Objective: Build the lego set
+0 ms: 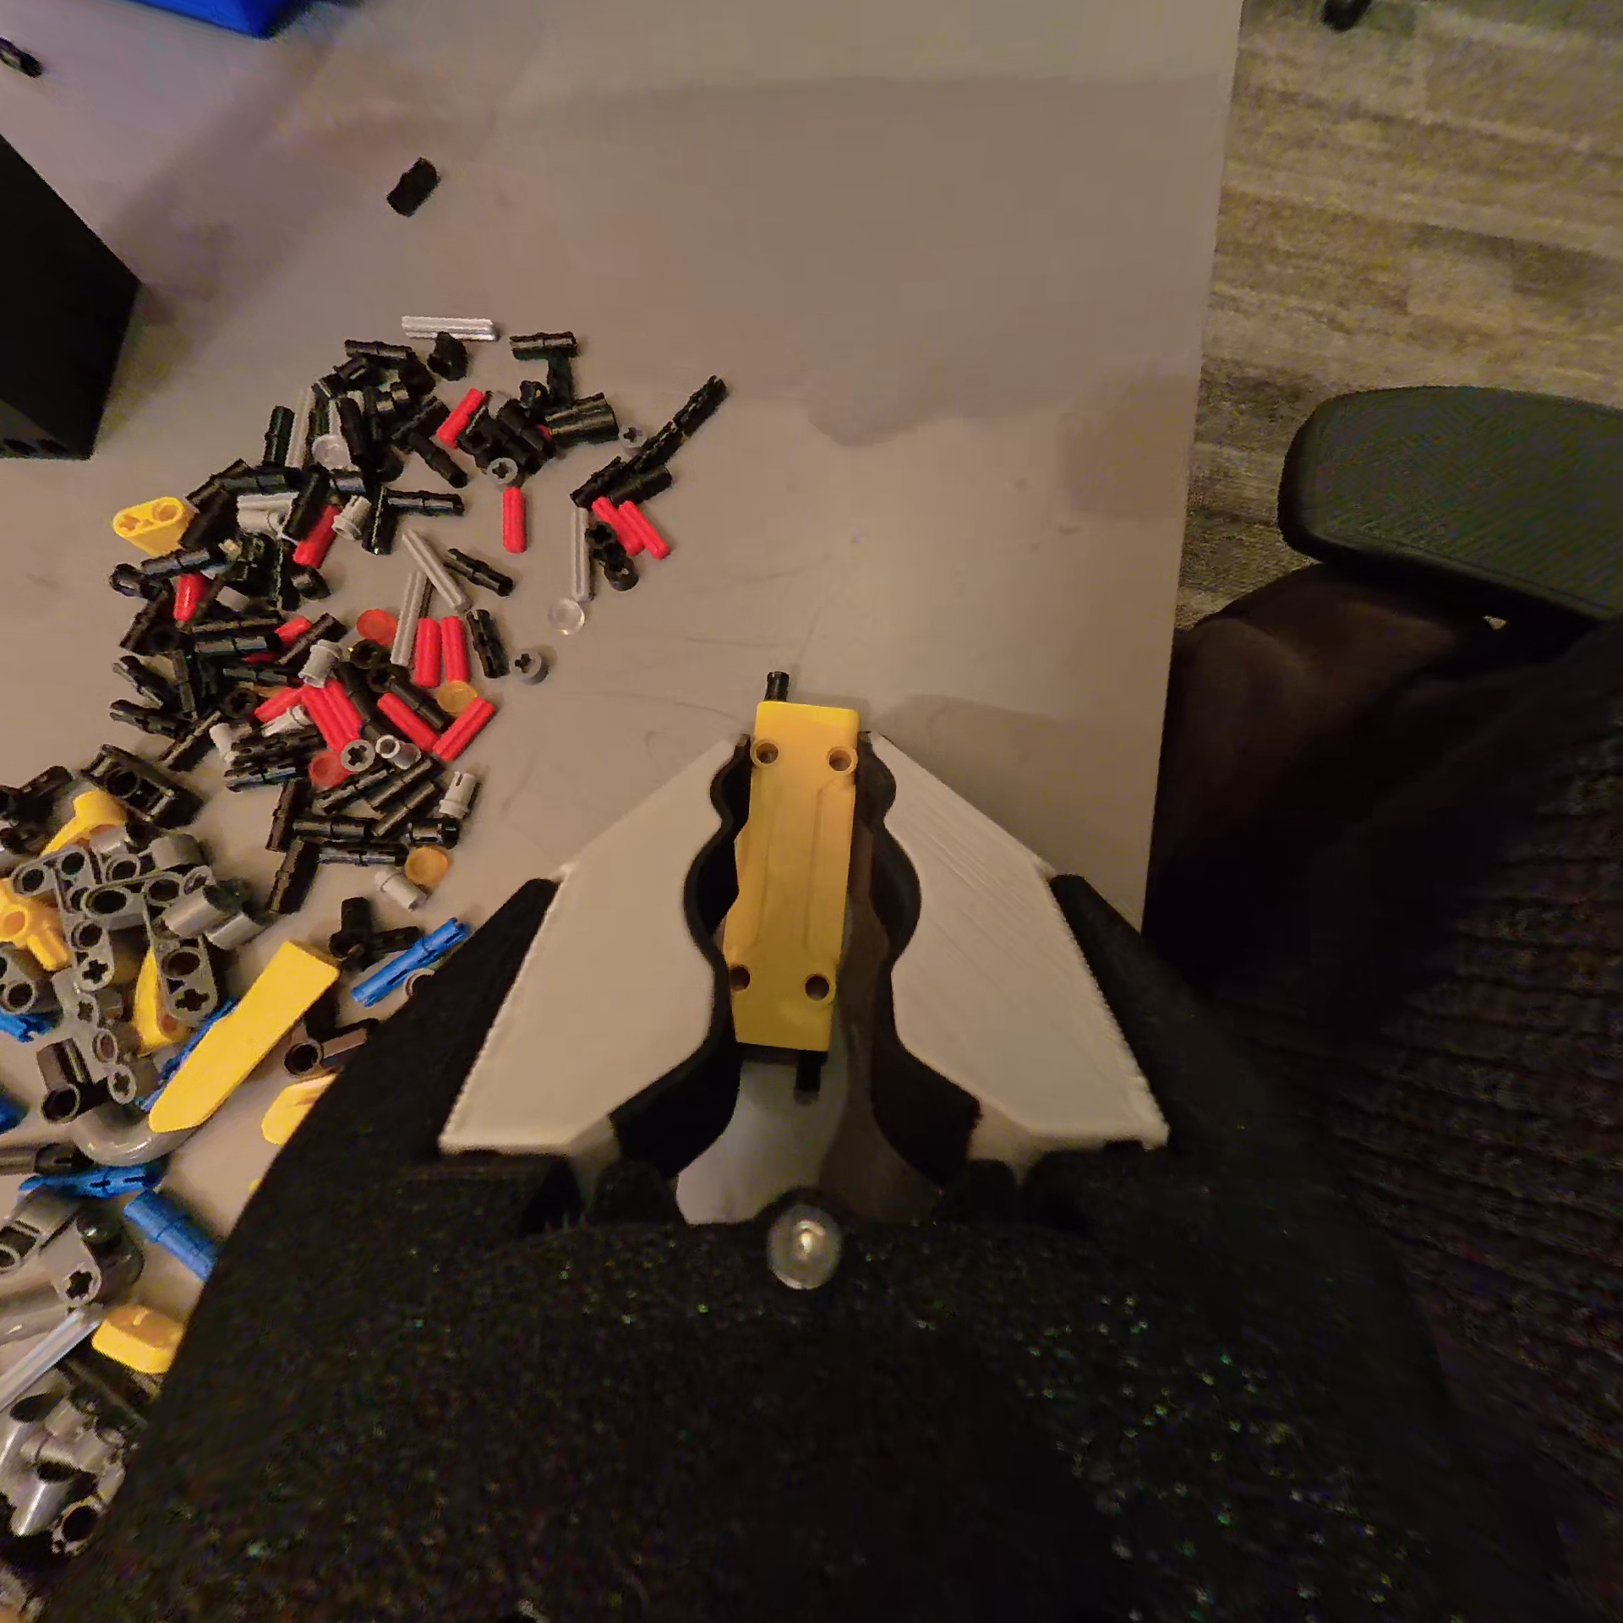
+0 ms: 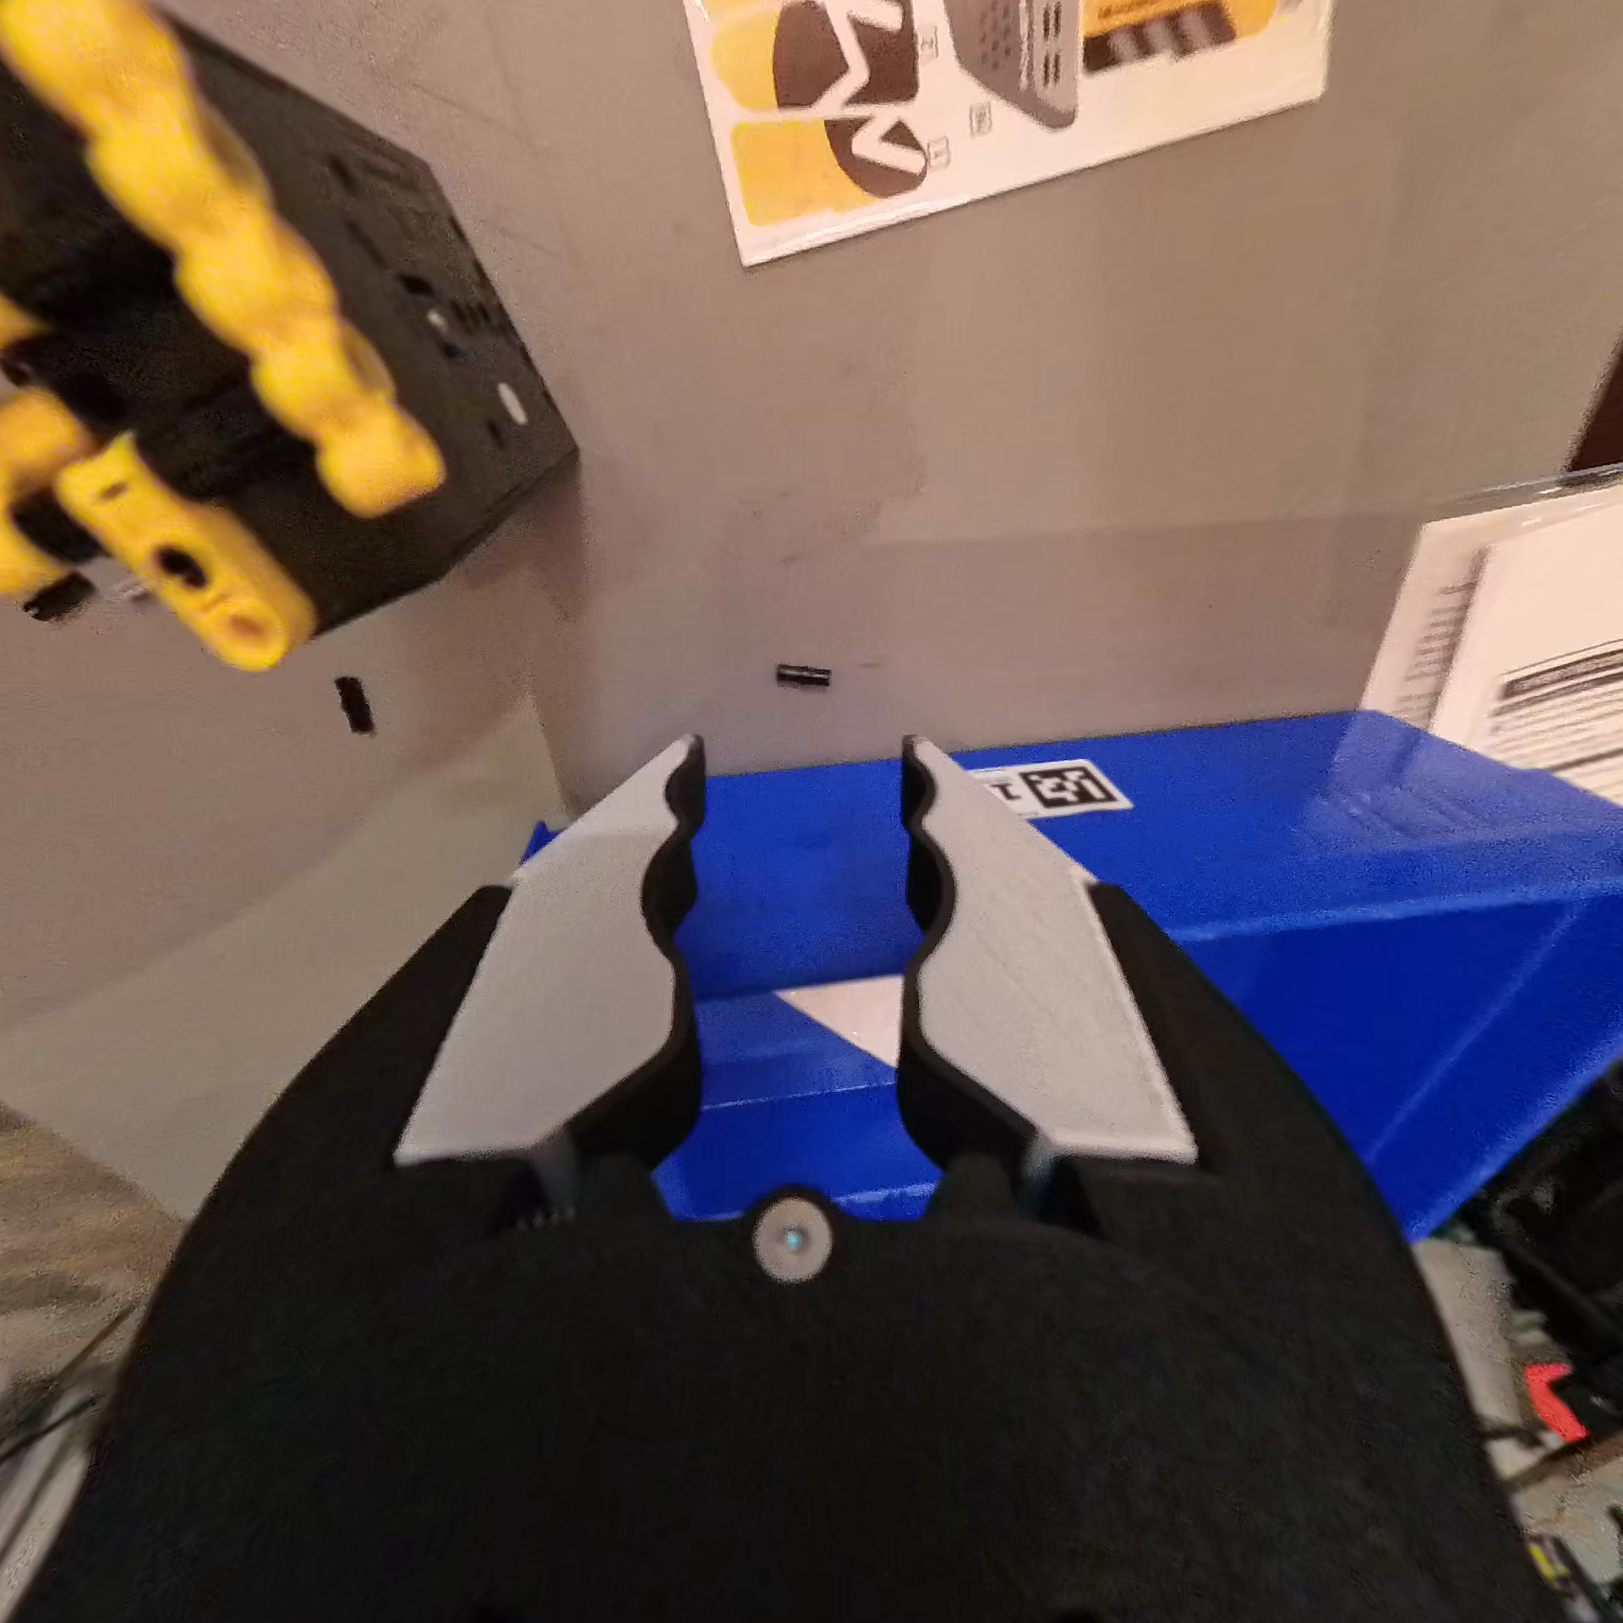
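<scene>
My left gripper is shut on a yellow panel piece with holes at its corners and black pins sticking out of both ends. It holds the piece above the grey table, right of a pile of small black, red and grey pins. My right gripper is open and empty above a blue bin. A blurred yellow and black assembly hangs at the upper left of the right wrist view, apart from the gripper.
Larger grey, yellow and blue parts lie at the left edge. A black box stands at the far left. The table edge runs down the right, with a black chair beyond. A printed sheet and a booklet lie on the table.
</scene>
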`<state>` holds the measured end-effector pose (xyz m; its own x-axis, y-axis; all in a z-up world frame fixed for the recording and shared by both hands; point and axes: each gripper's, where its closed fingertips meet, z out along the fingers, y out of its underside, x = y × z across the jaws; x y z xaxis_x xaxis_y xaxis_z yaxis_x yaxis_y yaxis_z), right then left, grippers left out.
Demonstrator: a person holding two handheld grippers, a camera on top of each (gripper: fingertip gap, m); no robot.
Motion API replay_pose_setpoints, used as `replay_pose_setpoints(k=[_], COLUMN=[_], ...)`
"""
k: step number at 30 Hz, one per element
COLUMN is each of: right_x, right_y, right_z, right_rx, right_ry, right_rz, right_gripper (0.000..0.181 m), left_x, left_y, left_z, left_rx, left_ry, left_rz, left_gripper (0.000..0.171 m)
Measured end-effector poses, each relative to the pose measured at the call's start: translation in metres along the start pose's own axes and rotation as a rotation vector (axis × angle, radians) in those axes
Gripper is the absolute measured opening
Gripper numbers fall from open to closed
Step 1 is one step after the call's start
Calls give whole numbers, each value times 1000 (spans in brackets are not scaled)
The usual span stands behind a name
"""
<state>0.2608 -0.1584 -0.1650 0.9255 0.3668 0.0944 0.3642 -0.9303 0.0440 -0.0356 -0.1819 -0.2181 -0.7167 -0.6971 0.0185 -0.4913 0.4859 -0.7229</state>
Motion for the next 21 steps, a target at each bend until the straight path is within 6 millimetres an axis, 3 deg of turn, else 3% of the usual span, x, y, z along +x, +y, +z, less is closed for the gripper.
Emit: replay_pose_setpoints(k=[10, 12, 15, 21], right_x=[25, 20, 10, 4], right_y=[2, -2, 12, 30], right_z=[18, 24, 33, 42], right_rx=[-284, -303, -390, -336], right_ry=[-64, -99, -113, -113], right_rz=[84, 75, 39, 72], right_gripper=[48, 47, 44, 44], left_x=[0, 0, 0, 1], left_y=[0, 0, 0, 0], left_z=[0, 0, 0, 0], left_rx=[4, 4, 2, 1], left_ry=[20, 17, 3, 4], left_rz=[-16, -12, 5, 12], left_gripper=[24, 24, 24, 24])
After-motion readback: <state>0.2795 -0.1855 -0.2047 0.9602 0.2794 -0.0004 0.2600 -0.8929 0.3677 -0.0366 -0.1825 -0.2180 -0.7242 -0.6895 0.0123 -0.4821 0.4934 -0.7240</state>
